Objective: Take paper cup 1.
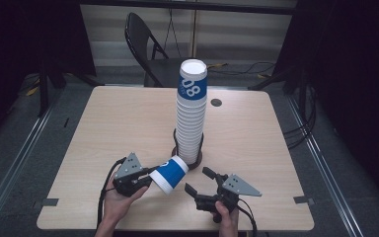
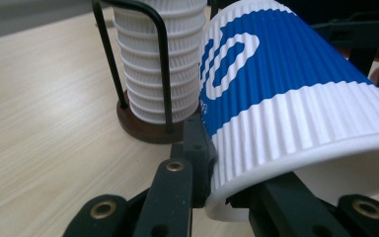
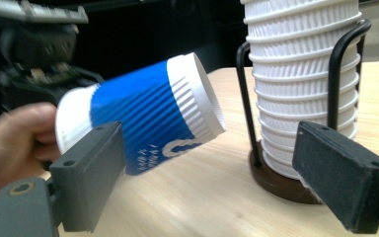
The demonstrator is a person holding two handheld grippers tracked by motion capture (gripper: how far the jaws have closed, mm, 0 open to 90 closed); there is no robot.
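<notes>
A blue-and-white ribbed paper cup [image 1: 170, 174] hangs tilted just above the table, its base pointing toward the stack. My left gripper [image 1: 150, 180] is shut on the cup's rim [image 2: 256, 182], one jaw inside and one outside. A tall stack of upside-down cups [image 1: 191, 113] stands in a black wire holder [image 2: 164, 74] on a brown base. My right gripper [image 1: 198, 180] stands open near the front edge, right of the held cup [image 3: 148, 113], nothing between its pads [image 3: 91, 173]. The stack [image 3: 306, 74] rises just beyond it.
The light wooden table [image 1: 118, 123] has bare room left and right of the stack. A small dark round cap [image 1: 216, 102] sits in the top behind the stack. A black folding chair [image 1: 145, 44] stands past the far edge.
</notes>
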